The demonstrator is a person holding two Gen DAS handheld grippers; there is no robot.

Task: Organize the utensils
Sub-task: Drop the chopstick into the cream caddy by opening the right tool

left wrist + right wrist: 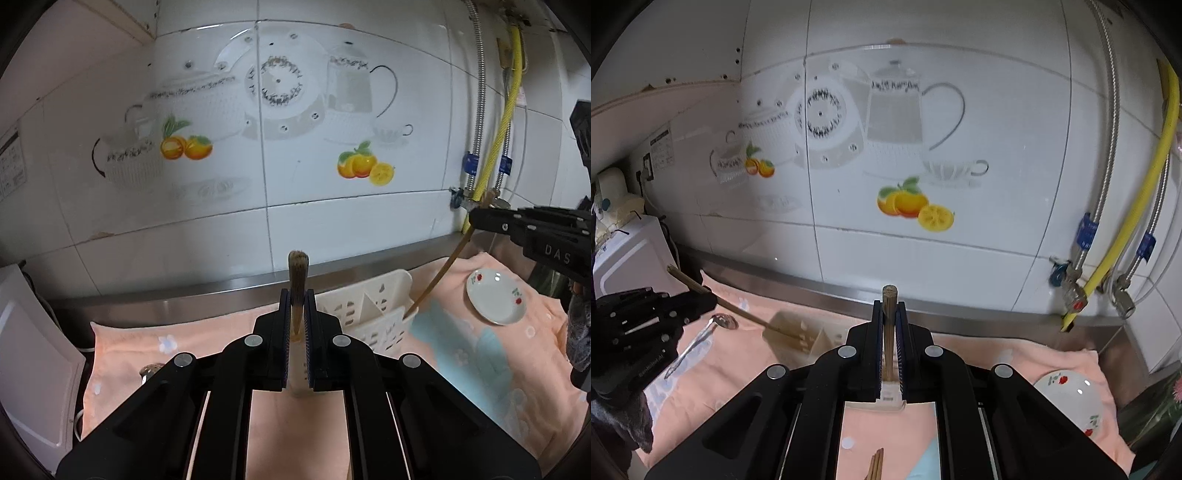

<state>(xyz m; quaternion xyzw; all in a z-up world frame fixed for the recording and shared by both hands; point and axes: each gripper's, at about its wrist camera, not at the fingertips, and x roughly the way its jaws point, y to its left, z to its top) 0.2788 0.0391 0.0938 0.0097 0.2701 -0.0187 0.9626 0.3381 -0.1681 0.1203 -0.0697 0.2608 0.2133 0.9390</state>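
Both black jaws pinch slim wooden chopsticks (297,280) above a slotted white plastic caddy (369,310).

We look from each wrist, forward and slightly down along its fingers, close over the peach towel (140,343) toward the tiled wall (960,266). Both views share the white basket (369,306), the plate (1071,402) and each other's gripper.
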